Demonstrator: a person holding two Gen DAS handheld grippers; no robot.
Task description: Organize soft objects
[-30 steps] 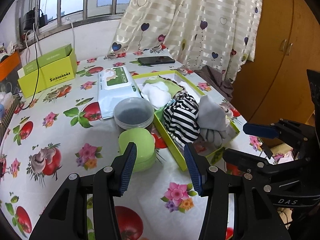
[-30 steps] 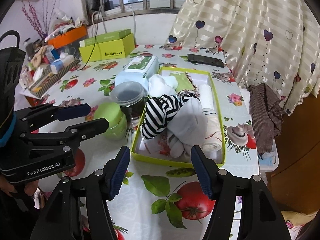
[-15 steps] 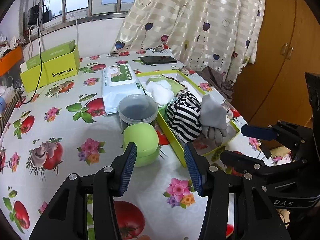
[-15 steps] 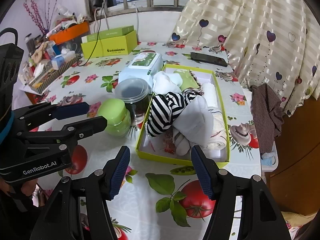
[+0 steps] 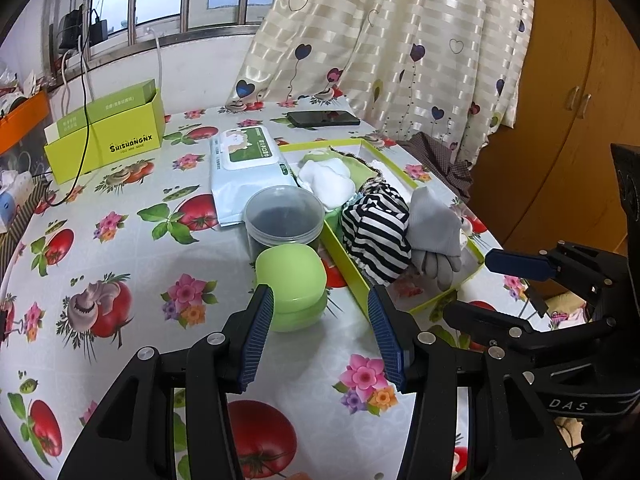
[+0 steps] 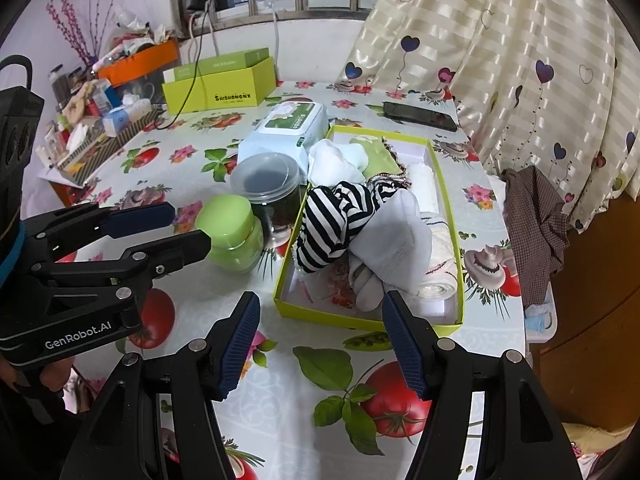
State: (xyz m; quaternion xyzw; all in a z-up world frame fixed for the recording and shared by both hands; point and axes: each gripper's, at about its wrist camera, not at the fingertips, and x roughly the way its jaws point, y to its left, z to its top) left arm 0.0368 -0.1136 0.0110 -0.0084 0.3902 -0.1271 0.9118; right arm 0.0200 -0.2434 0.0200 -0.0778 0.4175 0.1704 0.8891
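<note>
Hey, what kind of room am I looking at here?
Most likely a room in a home: a table with a fruit-and-flower tablecloth, a heart-print curtain by the window, wooden cupboard doors, and a yellow-green box of socks and cloths.

I see the table (image 6: 280,384) under a tomato-and-flower cloth carrying a yellow-green tray (image 6: 360,322), green lidded jar (image 6: 230,232), clear tub (image 6: 266,184), wipes pack (image 6: 288,130), phone (image 6: 420,116) and lime box (image 6: 220,88).
</note>
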